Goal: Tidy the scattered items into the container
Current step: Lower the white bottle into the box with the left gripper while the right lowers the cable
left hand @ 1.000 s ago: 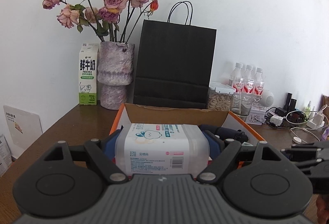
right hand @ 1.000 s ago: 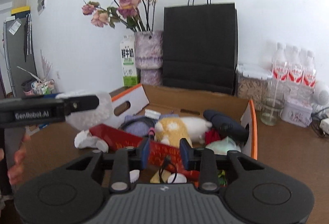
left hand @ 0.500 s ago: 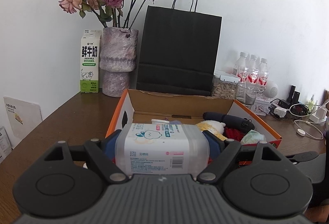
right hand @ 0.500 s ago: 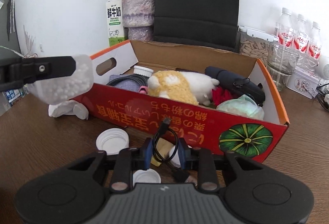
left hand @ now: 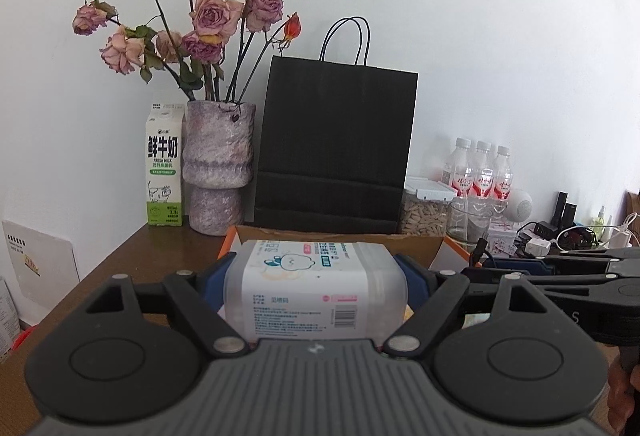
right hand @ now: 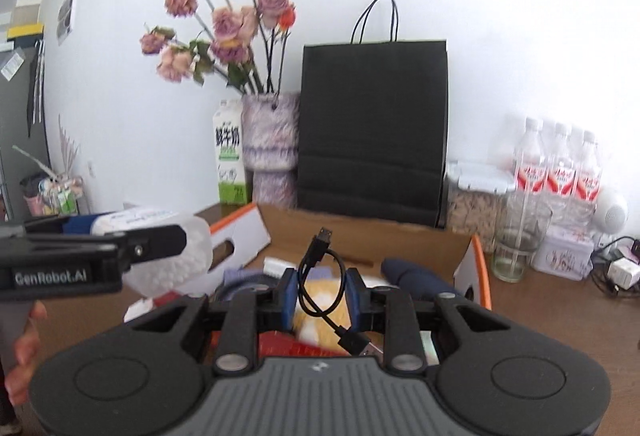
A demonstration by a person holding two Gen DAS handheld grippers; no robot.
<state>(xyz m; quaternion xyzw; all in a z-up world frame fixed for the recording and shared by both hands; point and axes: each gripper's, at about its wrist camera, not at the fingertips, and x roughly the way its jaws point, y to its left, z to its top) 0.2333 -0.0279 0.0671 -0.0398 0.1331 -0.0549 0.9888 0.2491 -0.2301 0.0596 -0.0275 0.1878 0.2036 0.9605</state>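
Blk USB cable (right hand: pixel 322 292) pinched btwn R claw (right hand: pixel 322 296) pads, above box (right hand: pixel 478 268)

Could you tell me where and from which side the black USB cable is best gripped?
Grip the black USB cable across its bundled loop, coming from the near side with one of the fingers on each flank. The loop is flat and narrow, and both plugs stick out beyond it, so a squeeze there probably catches several strands. The right gripper holds it that way now.
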